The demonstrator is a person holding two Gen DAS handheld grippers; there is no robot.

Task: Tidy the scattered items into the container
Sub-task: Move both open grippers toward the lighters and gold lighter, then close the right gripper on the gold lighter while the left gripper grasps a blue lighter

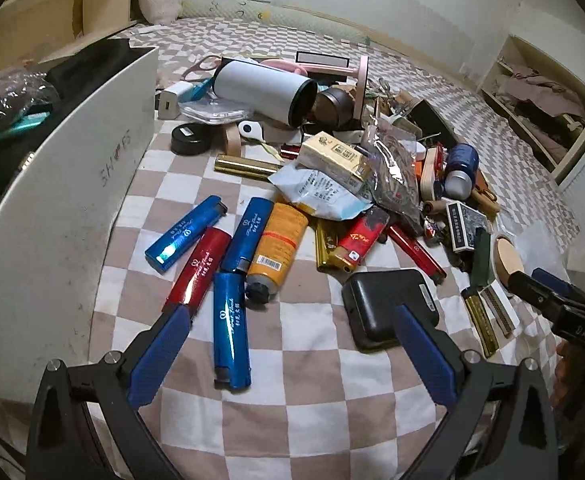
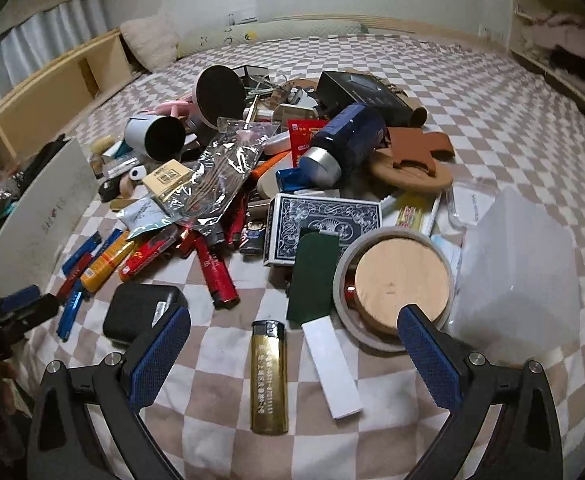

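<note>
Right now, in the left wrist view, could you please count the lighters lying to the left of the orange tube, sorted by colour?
Blue lighters: 3
Red lighter: 1
Total left of the orange tube: 4

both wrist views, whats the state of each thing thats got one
left gripper: open, empty
right gripper: open, empty
white box: open, already holding items
white cup: tipped on its side, mouth open
blue bottle: lying on its side
card pack: flat, closed
black case: closed, flat
gold lighter: lying flat
round tin: open
</note>
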